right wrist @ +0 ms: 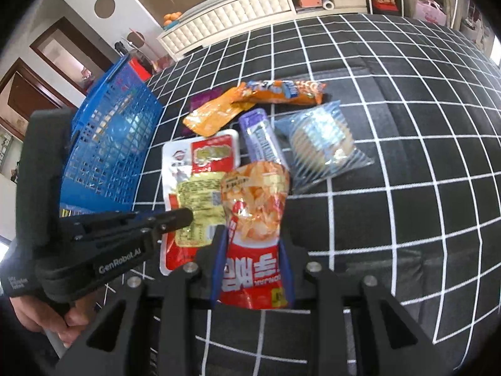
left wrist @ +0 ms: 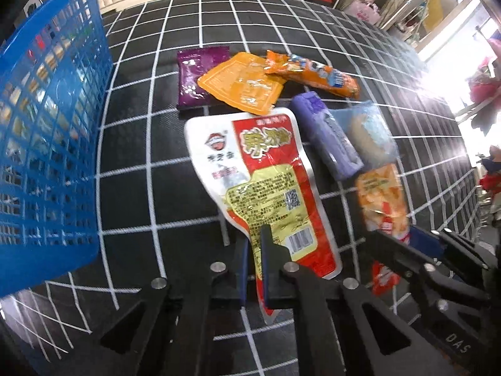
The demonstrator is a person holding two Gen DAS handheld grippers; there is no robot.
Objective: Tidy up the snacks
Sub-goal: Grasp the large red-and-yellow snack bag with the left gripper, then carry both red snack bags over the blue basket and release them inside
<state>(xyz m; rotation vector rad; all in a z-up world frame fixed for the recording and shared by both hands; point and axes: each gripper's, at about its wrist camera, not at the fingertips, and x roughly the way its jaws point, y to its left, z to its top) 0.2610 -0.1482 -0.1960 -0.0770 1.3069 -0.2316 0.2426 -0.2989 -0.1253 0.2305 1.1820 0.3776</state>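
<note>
My left gripper (left wrist: 255,250) is shut on the near edge of a red, white and yellow snack packet (left wrist: 260,181), which lies on the black grid cloth (left wrist: 141,156). The right wrist view shows that gripper (right wrist: 183,216) coming in from the left over the same packet (right wrist: 194,194). My right gripper (right wrist: 253,250) is shut on a red and orange chip bag (right wrist: 255,206), with blue pads on both sides of it. The left wrist view has that bag (left wrist: 382,197) at the lower right in the right gripper (left wrist: 404,241). A blue plastic basket (left wrist: 47,141) stands at the left.
Loose snacks lie beyond the two gripped packets: a purple packet (left wrist: 200,75), a flat orange pouch (left wrist: 241,84), a long orange pack (left wrist: 313,73), a violet bar (left wrist: 325,134) and a clear blue-striped wrapped cake (right wrist: 322,147). A padded cabinet (right wrist: 238,15) stands past the table's far edge.
</note>
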